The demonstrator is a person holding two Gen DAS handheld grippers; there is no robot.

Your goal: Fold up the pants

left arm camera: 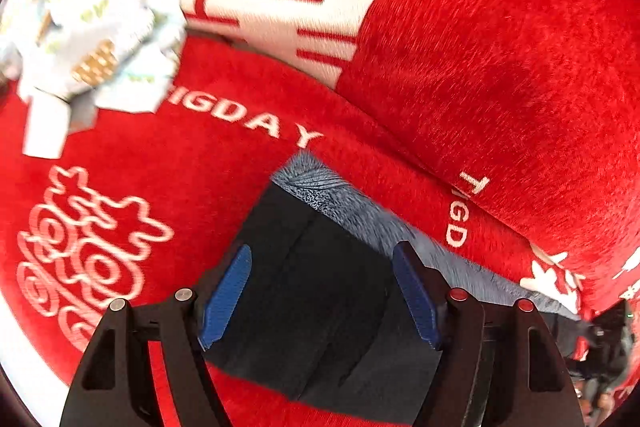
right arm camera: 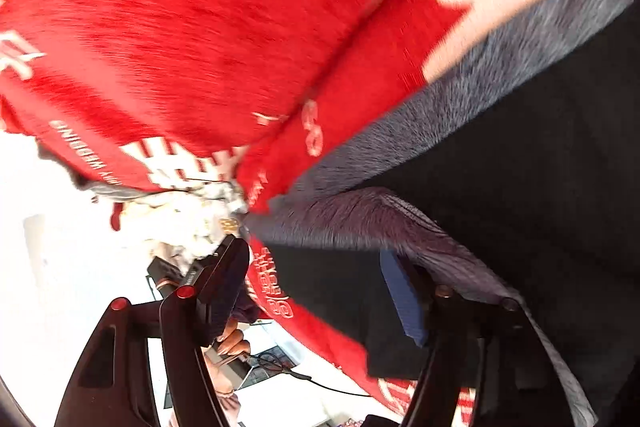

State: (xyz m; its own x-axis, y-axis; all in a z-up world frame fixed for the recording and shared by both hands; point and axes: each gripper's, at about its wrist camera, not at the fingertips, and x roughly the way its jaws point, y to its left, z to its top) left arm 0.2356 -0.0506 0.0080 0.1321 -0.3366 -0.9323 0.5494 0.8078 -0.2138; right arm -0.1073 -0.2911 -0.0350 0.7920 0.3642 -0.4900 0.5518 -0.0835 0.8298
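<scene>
The pants (left arm camera: pixel 320 291) are dark, almost black, with a grey fleecy lining (left arm camera: pixel 344 199) showing along one edge. They lie on a red blanket (left arm camera: pixel 168 163). My left gripper (left arm camera: pixel 320 291) is open, its blue pads (left arm camera: pixel 226 295) spread wide just above the dark cloth. In the right wrist view the pants (right arm camera: pixel 520 155) fill the right side, and a fold of grey lining (right arm camera: pixel 360 219) drapes over the right finger. My right gripper (right arm camera: pixel 316 291) is open, its fingers wide apart at the pants' edge.
Red cushions with white lettering (left arm camera: pixel 500 47) lie behind the pants. A pale patterned cloth bundle (left arm camera: pixel 92 27) sits at the far left. In the right wrist view a white floor (right arm camera: pixel 80 267), cables (right arm camera: pixel 280 367) and a person's hand (right arm camera: pixel 232 343) show below the blanket edge.
</scene>
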